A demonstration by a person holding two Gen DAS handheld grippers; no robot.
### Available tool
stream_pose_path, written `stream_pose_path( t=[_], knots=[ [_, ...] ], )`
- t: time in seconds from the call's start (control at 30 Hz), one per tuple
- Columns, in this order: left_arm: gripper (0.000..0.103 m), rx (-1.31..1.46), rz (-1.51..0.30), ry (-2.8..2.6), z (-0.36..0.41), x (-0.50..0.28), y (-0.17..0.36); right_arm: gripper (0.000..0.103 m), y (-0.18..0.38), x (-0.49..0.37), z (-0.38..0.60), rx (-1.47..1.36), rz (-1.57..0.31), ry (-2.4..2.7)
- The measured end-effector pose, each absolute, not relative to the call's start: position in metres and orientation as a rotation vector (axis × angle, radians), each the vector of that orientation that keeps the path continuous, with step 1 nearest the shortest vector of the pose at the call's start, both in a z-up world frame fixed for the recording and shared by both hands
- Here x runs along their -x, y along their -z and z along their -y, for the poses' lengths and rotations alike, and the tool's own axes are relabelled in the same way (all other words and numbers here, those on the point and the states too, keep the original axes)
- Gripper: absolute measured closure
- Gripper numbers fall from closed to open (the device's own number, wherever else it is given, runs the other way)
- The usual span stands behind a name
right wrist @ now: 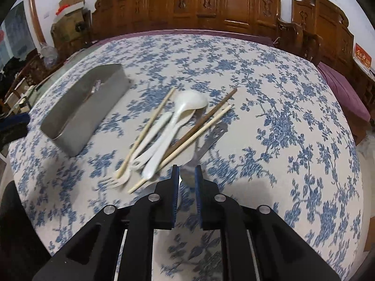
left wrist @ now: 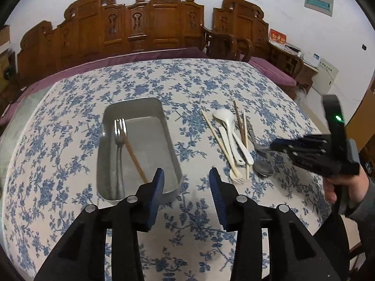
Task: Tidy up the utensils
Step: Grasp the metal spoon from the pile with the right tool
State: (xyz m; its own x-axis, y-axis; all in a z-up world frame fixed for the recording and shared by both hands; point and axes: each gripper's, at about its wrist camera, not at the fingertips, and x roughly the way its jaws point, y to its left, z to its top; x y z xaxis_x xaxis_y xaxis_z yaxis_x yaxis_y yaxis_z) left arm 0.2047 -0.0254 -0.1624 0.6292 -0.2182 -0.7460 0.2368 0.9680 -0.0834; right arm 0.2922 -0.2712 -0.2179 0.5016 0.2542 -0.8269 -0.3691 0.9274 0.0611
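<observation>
On the blue-flowered tablecloth [left wrist: 164, 84], left of centre in the left wrist view, sits a grey metal tray [left wrist: 172, 151] with rounded corners; inside lie a steel fork [left wrist: 120, 138] and one brown chopstick [left wrist: 134, 157]. Right of it, apart, a loose pile: white spoon [right wrist: 185, 107], pale chopsticks [right wrist: 150, 126], white fork [right wrist: 121, 178], metal spoon [left wrist: 263, 169]. Wide bare cloth lies between tray and pile, and toward the far edge. Left gripper [left wrist: 186, 175] is half open and holds nothing. Right gripper [right wrist: 186, 173] has a narrow gap over the metal spoon's end; whether it touches, I cannot tell
</observation>
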Motion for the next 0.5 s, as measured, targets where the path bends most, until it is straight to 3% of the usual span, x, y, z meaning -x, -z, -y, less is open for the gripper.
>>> stream_pose_path(
  t=[0.5],
  knots=[
    [0.064,-0.048,-0.863,0.299,0.045,-0.198,0.169,0.088,0.244,-0.358,0.249,0.198,-1.145,-0.359]
  ],
)
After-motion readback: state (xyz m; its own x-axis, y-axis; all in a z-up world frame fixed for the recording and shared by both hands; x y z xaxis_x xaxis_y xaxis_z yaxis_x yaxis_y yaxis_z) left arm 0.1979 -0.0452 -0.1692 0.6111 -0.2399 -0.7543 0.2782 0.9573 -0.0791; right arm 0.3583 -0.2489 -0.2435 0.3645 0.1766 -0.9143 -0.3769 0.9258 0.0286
